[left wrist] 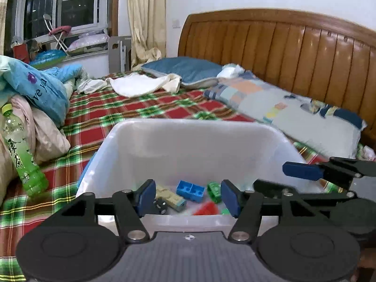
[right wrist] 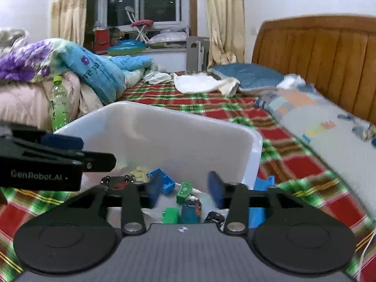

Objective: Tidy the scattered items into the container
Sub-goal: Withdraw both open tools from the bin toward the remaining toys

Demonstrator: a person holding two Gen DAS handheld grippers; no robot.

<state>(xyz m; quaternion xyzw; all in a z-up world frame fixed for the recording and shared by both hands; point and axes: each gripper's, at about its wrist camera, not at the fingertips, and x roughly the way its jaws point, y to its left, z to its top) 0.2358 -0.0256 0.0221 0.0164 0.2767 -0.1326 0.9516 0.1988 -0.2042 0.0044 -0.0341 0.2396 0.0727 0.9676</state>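
Left wrist view: my left gripper spread, empty, above the white bin.
Right gripper: spread over toys, nothing pinched, likely to drop.

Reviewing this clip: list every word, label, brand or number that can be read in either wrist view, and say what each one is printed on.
"GenRobot.AI": white lettering on the black side of the left gripper, right wrist view.
"ve yo", partly folded away: dark script on the crumpled light blue quilt, left wrist view.
Green characters on the label of the clear green plastic bottle: too blurred to read.
Small script further back on the quilt: too small to read.
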